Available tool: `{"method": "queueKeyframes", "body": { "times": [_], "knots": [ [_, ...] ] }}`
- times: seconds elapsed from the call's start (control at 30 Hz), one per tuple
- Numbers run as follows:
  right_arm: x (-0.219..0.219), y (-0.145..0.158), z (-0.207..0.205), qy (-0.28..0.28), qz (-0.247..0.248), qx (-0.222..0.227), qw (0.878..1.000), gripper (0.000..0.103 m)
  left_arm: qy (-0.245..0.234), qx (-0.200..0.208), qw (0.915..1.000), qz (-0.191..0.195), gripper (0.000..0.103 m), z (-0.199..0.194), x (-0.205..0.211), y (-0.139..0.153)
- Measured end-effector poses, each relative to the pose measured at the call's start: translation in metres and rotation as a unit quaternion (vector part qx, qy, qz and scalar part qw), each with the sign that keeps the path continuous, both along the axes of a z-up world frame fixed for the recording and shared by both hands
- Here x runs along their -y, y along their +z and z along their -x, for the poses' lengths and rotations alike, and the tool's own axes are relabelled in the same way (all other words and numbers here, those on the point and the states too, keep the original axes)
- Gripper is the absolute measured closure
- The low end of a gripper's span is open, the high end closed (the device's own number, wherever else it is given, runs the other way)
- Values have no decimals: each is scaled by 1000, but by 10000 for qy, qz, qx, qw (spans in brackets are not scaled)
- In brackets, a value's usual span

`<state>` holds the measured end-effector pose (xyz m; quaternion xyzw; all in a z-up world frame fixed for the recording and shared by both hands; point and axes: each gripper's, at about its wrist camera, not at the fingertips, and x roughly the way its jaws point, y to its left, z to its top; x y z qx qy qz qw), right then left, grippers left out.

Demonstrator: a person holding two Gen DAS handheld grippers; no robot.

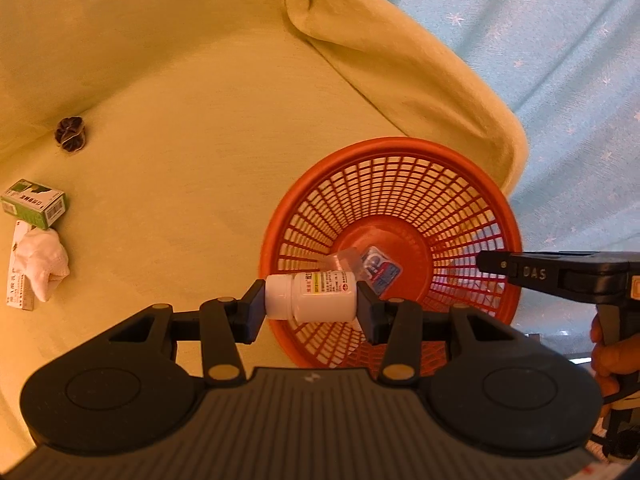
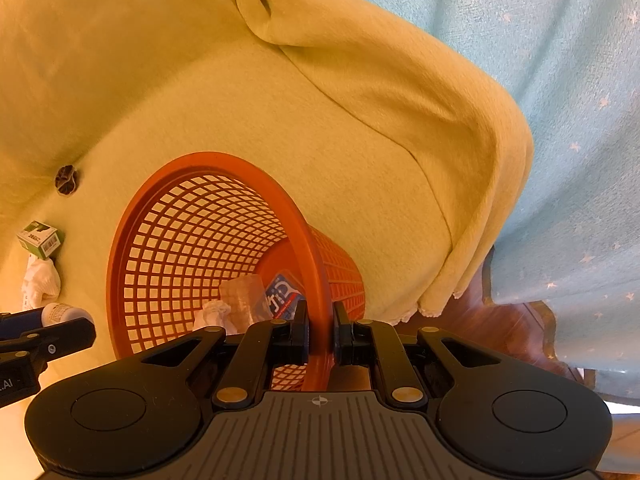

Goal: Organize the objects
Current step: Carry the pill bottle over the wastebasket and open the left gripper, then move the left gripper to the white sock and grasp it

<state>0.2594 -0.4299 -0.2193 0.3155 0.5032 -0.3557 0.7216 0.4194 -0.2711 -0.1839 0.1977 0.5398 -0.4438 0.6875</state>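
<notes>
White pill bottle (image 1: 311, 297) clamped sideways in left gripper (image 1: 311, 300), over near rim of orange basket (image 1: 460, 152).
Basket tilted on yellow blanket (image 1: 200, 120), rim pinched by right gripper (image 2: 321, 332); green box (image 1: 34, 202) near blanket's left edge.

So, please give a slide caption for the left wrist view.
Left gripper holds a white pill bottle over the orange basket.

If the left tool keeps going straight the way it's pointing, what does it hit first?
Probably the orange basket: the left tool, shut on the white bottle, points into its mouth, toward the blue packet inside. Depth is unclear.
</notes>
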Motion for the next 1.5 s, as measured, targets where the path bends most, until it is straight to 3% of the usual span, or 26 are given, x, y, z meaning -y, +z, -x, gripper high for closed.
{"method": "queueKeyframes", "body": {
  "times": [0.5, 0.8, 1.2, 1.5],
  "knots": [
    [2, -3, 4, 6, -57, -3, 10000, 96, -418, -138, 9989, 128, 58, 20, 32, 0],
    [2, -2, 3, 18, -75, -35, 10000, 96, -364, -95, 9993, 86, 55, 13, 24, 0],
    [0, -3, -1, 5, 0, -210, 9998, 96, 276, 382, 9984, -308, 55, -45, -55, -10],
    [-2, -5, -3, -66, 120, -387, 9992, 96, 960, 965, 9890, -575, 54, -114, -133, -29]
  ]
}}
